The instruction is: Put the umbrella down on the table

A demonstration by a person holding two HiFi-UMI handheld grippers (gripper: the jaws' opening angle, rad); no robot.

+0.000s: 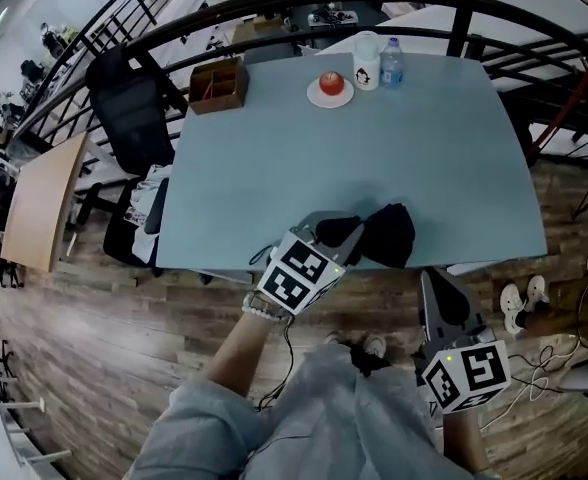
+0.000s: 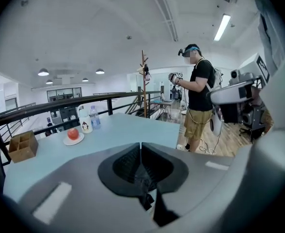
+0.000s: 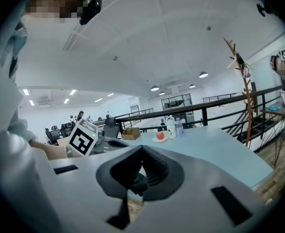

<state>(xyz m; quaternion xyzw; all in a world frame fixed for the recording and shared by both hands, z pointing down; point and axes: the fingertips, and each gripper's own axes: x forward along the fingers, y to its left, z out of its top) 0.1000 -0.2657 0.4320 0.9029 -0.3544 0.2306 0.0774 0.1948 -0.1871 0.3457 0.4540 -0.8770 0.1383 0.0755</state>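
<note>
The black folded umbrella point(image 1: 389, 235) lies on the light-blue table point(image 1: 374, 158), close to its near edge. My left gripper point(image 1: 346, 230) hovers right beside the umbrella's left end, jaws shut point(image 2: 141, 144). A dark scrap shows low in the slit between its fingers; I cannot tell whether it is pinched. My right gripper point(image 1: 434, 280) hangs below and in front of the table's near edge, to the right of the umbrella, shut with nothing in it point(image 3: 142, 148). In the right gripper view the left gripper's marker cube point(image 3: 82, 139) sits to the left.
At the table's far side stand a wooden box point(image 1: 218, 85), a plate with a red apple point(image 1: 331, 86), a white mug point(image 1: 366, 60) and a water bottle point(image 1: 392, 63). A black chair point(image 1: 134, 118) stands at the left. A person point(image 2: 198, 106) stands beyond the table's right end.
</note>
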